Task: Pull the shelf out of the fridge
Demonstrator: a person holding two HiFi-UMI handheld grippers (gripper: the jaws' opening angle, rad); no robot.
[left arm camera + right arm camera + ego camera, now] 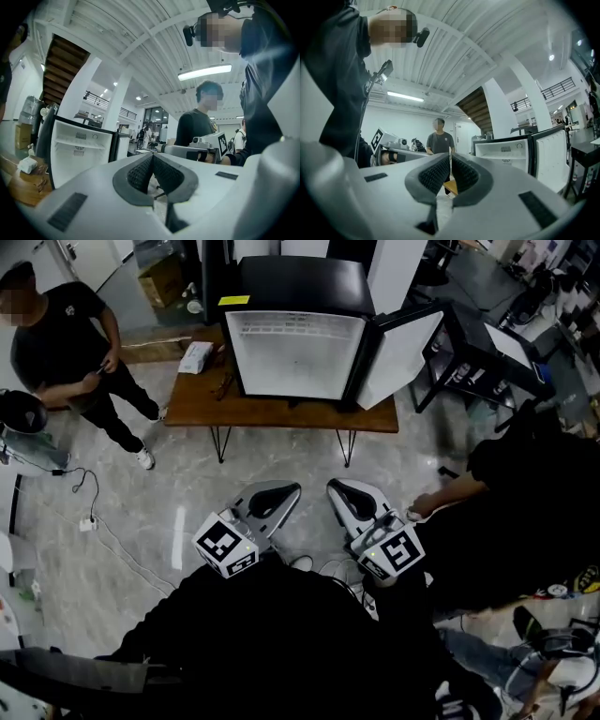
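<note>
1. The left gripper (279, 493) has its jaws pressed together with nothing between them, as the left gripper view (152, 158) shows. It is held low over the grey floor (187, 474).
2. The right gripper (339, 493) sits just beside it at 3 o'clock. Its jaws are likewise closed and empty (450, 161).
3. At 12 o'clock from both grippers, well apart from them, the fridge (295, 357) stands on a wooden table (281, 414). Its door (401, 351) is swung open toward 1 o'clock.
4. The shelf (77, 143) is inside the fridge, a white ledge across the upper interior.
5. On the table, a white box (195, 356) lies at 9 o'clock of the fridge.
6. A person (66, 338) in black stands on the floor at 10 o'clock.
</note>
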